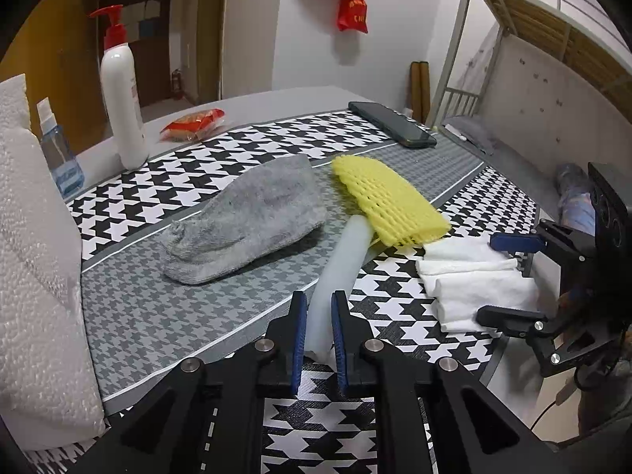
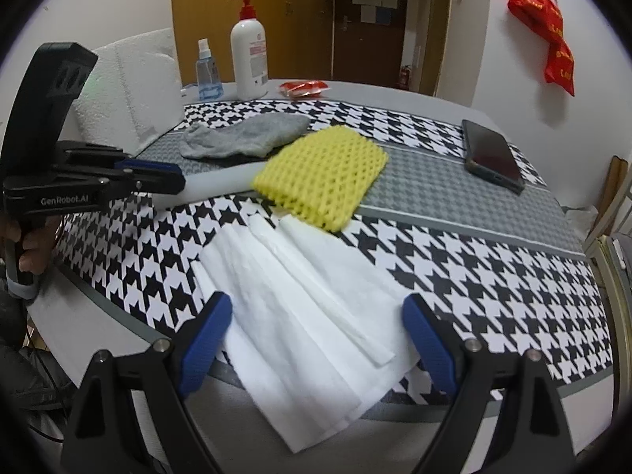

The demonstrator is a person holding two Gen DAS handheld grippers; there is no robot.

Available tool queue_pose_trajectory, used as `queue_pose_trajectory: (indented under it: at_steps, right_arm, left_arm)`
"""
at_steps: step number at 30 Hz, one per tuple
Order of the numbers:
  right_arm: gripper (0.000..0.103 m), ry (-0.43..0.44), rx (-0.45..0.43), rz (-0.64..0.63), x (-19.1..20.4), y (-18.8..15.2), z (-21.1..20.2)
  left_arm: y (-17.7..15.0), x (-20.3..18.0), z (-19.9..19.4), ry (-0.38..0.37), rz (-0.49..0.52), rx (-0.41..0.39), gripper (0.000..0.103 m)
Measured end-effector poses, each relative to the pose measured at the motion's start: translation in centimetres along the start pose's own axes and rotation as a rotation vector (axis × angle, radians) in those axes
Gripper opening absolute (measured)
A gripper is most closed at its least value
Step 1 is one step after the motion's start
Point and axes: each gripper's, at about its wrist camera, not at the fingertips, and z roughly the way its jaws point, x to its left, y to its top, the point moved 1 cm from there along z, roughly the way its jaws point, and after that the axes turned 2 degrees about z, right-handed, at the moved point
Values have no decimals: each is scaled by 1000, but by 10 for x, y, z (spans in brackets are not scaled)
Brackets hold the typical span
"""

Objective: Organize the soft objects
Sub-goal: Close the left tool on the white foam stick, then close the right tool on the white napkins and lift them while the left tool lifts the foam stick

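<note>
Grey sock point(image 1: 245, 217) lying at left on the houndstooth mat point(image 1: 158, 316). Left gripper point(image 1: 319, 339) closed on the white foam tube point(image 1: 339, 272), its far end under the yellow foam net point(image 1: 389, 201). Right gripper point(image 2: 316, 339) wide open over the white folded cloth point(image 2: 312, 316), not pressing.

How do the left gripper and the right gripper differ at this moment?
The left gripper is shut on the white foam tube; the right gripper is open and holds nothing. The left gripper's fingers stand close together, while the right gripper's stand wide apart, on either side of the white folded cloth. Both have blue pads and work over the houndstooth mat.
</note>
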Motion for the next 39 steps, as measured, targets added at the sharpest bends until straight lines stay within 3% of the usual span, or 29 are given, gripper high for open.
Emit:
queue_pose_trajectory:
  at_steps: [8,10,12,14,22,23,26,39]
  right_arm:
    - [92,5,-3,-3,-1,-1,1]
    - [92,5,-5,-4,-1,-1,1]
    - [92,5,-9,-2,-2,-1,1]
    - [92,2,-9,-2,-1,-1,1]
    - [93,7,-6,-8,0,-2,0]
    - [93,7,-5,-9,0,-2,0]
    - [93,8,-6,-9,0,-3,0]
    - [96,7,31,-14,1,-3,-2]
  left_arm:
    - [0,-2,-3,-3,20,1,15]
    - [1,-1,-1,-9,16,8,25]
    - [0,-1,0,-16,13,24,47]
    - [0,-2,-1,-24,17,15,49]
    - [-3,-2,7,-8,42,53,48]
    - [-3,-3,7,0,51,53,46]
    - [-2,-1,9,41,52,52,29]
    - [-1,-11,0,69,126,21,15]
